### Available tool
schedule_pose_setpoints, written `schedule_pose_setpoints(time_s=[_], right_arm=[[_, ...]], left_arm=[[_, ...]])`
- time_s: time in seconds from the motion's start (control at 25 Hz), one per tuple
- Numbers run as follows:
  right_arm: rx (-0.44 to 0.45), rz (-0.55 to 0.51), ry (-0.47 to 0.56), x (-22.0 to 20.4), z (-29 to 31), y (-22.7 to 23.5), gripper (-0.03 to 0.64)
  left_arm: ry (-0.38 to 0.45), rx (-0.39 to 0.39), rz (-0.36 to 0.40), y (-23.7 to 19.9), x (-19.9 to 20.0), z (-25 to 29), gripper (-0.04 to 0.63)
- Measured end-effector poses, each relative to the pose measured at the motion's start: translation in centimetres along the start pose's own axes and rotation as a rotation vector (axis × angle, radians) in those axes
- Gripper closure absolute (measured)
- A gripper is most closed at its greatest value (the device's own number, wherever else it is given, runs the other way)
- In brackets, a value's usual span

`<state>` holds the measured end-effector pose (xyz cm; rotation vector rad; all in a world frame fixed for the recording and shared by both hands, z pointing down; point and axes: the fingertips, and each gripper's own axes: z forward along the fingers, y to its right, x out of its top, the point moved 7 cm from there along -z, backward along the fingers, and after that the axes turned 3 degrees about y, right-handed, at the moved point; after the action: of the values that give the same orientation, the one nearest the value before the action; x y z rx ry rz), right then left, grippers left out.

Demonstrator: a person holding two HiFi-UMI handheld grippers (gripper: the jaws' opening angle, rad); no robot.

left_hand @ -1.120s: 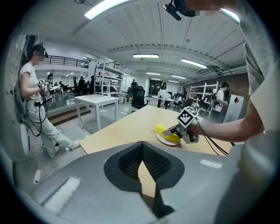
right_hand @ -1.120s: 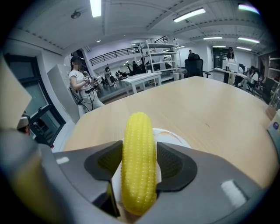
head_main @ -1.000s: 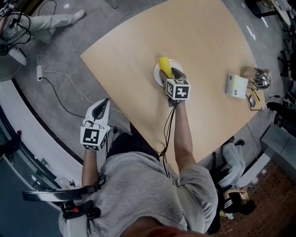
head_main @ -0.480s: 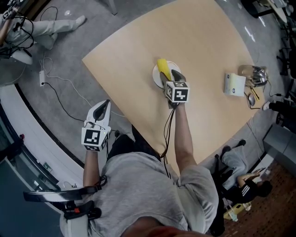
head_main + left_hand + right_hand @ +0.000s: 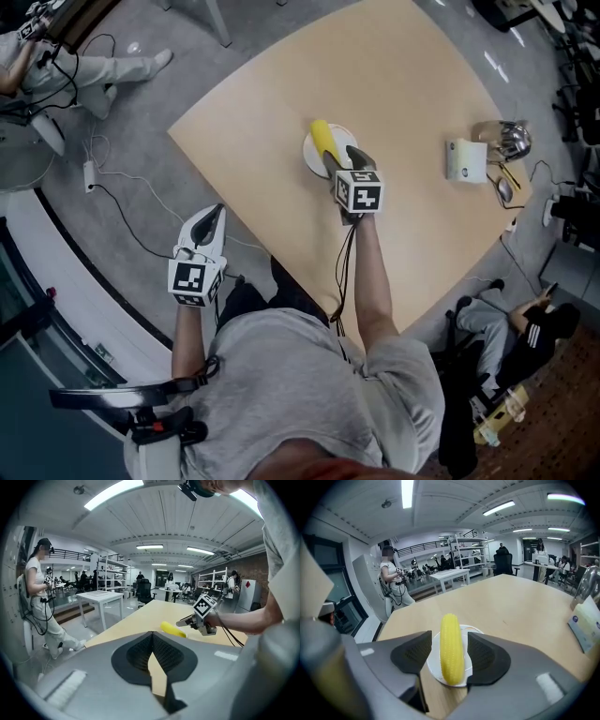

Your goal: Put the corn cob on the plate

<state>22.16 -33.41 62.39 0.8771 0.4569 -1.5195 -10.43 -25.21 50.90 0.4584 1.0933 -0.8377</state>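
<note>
On the white plate [image 5: 310, 156] mid-table [image 5: 422, 94], the corn cob [image 5: 452, 648] lies flat. Your right gripper [image 5: 349, 156] sits low over it, jaws spread, one either side of the cob, a gap showing at the left pad. Off the table's edge, your left gripper [image 5: 212, 217] hangs, jaws pressed together.

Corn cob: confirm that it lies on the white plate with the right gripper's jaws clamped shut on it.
One part is wrong. The corn cob does lie on the white plate, but the right gripper is not clamped on it: its jaws stand apart, one on each side of the cob, with a gap on both sides. The right gripper view shows this.
</note>
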Motion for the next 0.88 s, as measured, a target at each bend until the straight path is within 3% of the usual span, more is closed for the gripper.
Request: schedule_pose_setpoints(time_s=[0.88], right_arm=[[-0.145, 0.026, 0.194, 0.3, -14.0, -4.4, 0.411]], left_arm=[[0.142, -0.114, 0.074, 1.2, 3.6, -4.7, 0.575]])
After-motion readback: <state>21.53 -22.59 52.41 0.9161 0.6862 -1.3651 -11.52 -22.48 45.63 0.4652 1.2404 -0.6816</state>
